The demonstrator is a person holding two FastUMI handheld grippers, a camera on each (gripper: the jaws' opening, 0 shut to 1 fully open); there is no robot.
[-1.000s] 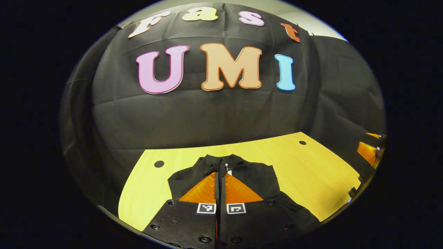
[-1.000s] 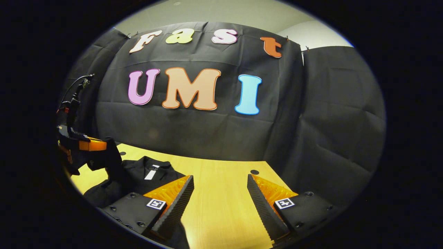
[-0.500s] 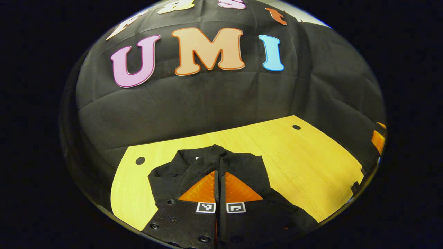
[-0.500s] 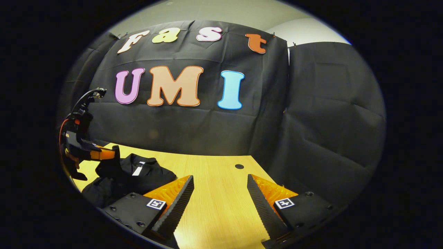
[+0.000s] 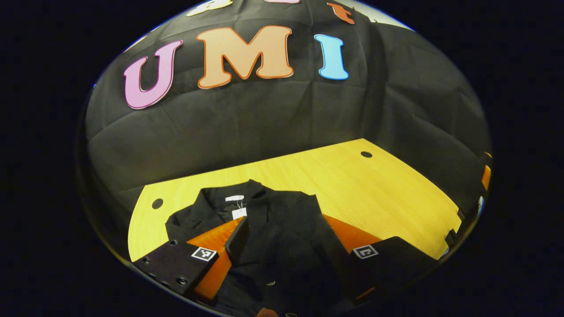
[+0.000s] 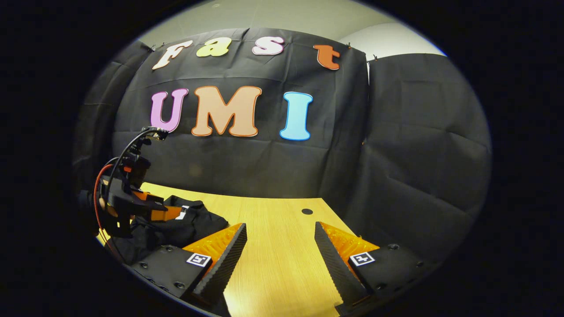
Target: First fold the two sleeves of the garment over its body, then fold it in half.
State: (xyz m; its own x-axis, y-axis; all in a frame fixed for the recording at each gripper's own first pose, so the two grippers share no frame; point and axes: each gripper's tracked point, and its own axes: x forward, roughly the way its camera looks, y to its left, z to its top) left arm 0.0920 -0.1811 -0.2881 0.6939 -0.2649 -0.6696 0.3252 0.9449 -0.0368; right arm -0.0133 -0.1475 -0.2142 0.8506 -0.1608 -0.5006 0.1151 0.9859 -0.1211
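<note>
The garment (image 5: 273, 229), a dark piece with a collar and a pale neck label (image 5: 234, 198), is seen lying on the wooden worktop (image 5: 374, 193), its collar turned toward the far edge and its bulk toward the near left part of the surface. In the left gripper view, the left tongs (image 5: 282, 246) are held with their jaws apart, and black cloth is seen lying between and over the fingers; whether any of it is pressed cannot be told, but nothing appears clamped. In the right gripper view, the right tongs (image 6: 280, 251) are held wide apart over bare worktop, well apart from the garment, with nothing between them; the left tongs (image 6: 165, 214) are also seen there, low over the bunched cloth at the worktop's left side. The step in hand is judged to be the laying of a fold over the body, with the cloth being let go; whether this is a sleeve fold or the final halving cannot be told from the crumpled shape. For the next move, the left tongs would need to be drawn clear without dragging the fold, and the right-hand edge of the garment would need to be approached by the right tongs and gripped low against the worktop.
</note>
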